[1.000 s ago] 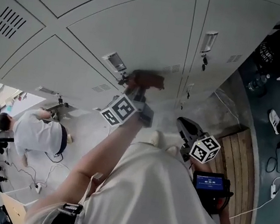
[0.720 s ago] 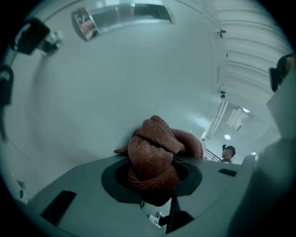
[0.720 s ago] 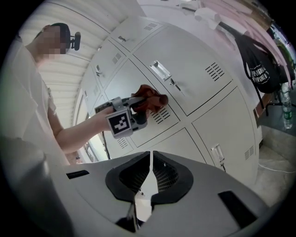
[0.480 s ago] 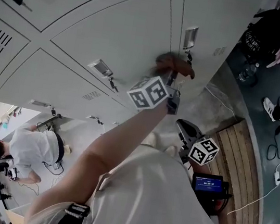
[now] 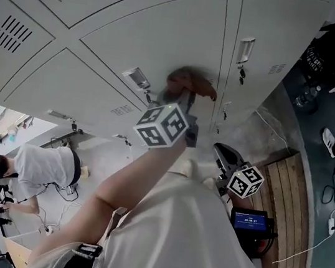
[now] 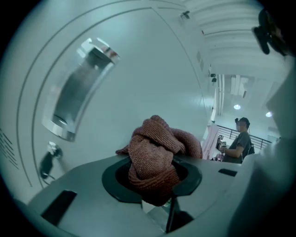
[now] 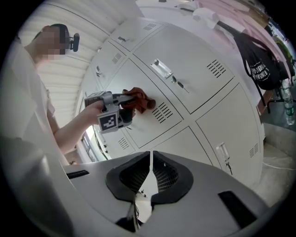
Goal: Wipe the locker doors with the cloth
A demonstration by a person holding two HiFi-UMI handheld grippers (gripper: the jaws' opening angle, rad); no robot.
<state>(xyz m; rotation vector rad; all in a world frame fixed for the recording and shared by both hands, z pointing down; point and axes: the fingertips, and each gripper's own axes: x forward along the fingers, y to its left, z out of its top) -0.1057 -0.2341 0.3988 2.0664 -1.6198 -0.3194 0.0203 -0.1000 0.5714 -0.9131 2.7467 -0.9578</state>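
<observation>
A reddish-brown cloth (image 5: pixel 191 82) is pressed against a grey locker door (image 5: pixel 138 37) in the head view, just right of that door's recessed handle (image 5: pixel 137 76). My left gripper (image 5: pixel 183 96) is shut on the cloth, with its marker cube below. In the left gripper view the cloth (image 6: pixel 155 150) bulges out of the jaws against the door, and the handle (image 6: pixel 78 92) is at upper left. My right gripper (image 5: pixel 225 158) hangs low beside my body, away from the lockers. Its jaws (image 7: pixel 151 173) are shut with nothing between them. The right gripper view also shows the cloth (image 7: pixel 141 99).
Keys hang from locks on neighbouring doors (image 5: pixel 243 73). A wooden bench (image 5: pixel 285 187) and a device with a blue screen (image 5: pixel 248 220) are at the right. A black bag (image 5: pixel 327 58) hangs at the upper right. A person in a white shirt (image 5: pixel 42 167) crouches at the lower left.
The left gripper swept the cloth to the right across the door towards the neighbouring locker, then came partway back to the left. The right gripper stayed low and shut.
</observation>
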